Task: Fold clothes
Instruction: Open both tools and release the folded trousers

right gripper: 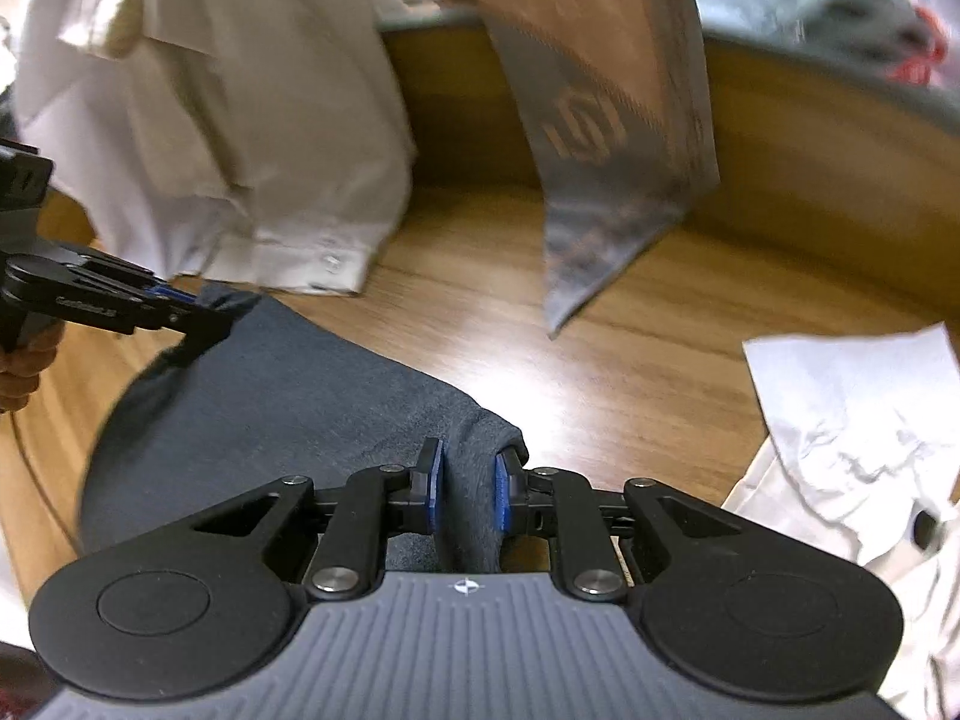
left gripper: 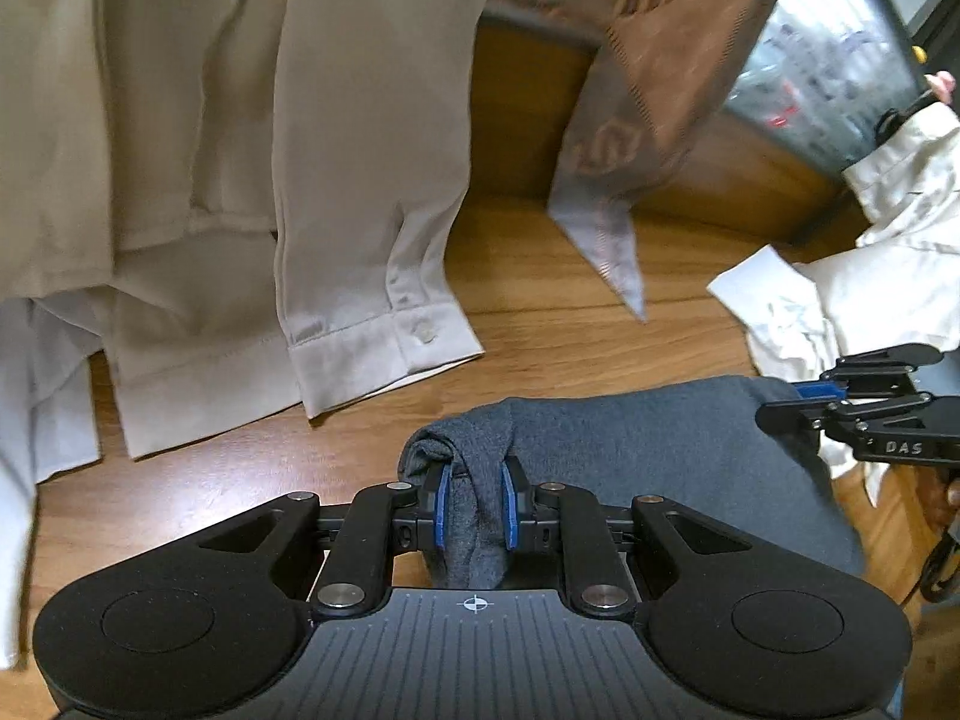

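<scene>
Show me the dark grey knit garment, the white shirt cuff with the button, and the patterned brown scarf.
dark grey knit garment (left gripper: 648,438), left wrist view, flat middle.
white shirt cuff (left gripper: 384,354), left wrist view, band beside button.
patterned brown scarf (right gripper: 600,192), right wrist view, hanging end.

Each camera sits close behind its own gripper, looking steeply down. Both share the grey garment (left gripper: 648,438), wooden table (left gripper: 540,312) and hanging white shirt (left gripper: 360,180).

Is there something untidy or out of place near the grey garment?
Yes. A crumpled white garment lies unfolded beside the grey garment, and a white sleeve and patterned cloth hang down over the wooden surface.
</scene>
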`<action>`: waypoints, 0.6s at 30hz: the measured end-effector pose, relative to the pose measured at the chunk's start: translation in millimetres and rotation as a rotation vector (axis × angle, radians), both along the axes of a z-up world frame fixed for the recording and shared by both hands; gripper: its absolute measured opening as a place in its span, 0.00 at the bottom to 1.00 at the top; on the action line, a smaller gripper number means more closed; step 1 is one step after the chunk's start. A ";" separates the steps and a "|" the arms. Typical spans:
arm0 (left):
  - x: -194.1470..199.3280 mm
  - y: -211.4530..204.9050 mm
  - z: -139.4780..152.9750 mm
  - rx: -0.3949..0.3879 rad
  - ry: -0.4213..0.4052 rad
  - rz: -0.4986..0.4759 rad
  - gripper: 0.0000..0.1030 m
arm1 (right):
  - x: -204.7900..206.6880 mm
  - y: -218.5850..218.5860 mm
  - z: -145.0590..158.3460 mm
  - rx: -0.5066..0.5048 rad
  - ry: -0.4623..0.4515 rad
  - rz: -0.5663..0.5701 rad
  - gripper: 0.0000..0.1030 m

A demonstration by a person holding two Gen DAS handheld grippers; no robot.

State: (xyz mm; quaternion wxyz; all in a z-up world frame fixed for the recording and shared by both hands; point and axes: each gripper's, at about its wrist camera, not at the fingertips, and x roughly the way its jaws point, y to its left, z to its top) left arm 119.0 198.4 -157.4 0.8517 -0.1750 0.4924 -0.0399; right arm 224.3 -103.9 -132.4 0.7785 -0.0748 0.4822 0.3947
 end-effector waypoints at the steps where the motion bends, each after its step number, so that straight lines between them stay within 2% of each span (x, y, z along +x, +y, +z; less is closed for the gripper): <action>1: 2.3 1.1 -3.8 -0.005 0.004 0.005 0.20 | 1.4 -0.6 -4.9 0.001 0.007 -0.008 0.20; 5: -1.1 6.2 -9.0 -0.040 -0.021 0.029 0.20 | 5.3 -6.7 -10.9 0.035 0.025 -0.046 0.24; 9: -7.5 11.6 0.4 -0.068 -0.047 0.049 0.23 | 4.7 -25.6 4.7 0.096 0.037 -0.123 0.28; 15: -31.2 7.8 30.5 -0.020 -0.107 0.057 0.25 | -13.9 -67.6 36.3 0.140 0.032 -0.240 0.28; 18: -44.7 -3.9 43.5 0.026 -0.131 0.035 0.25 | -32.8 -89.0 41.3 0.149 0.059 -0.284 0.28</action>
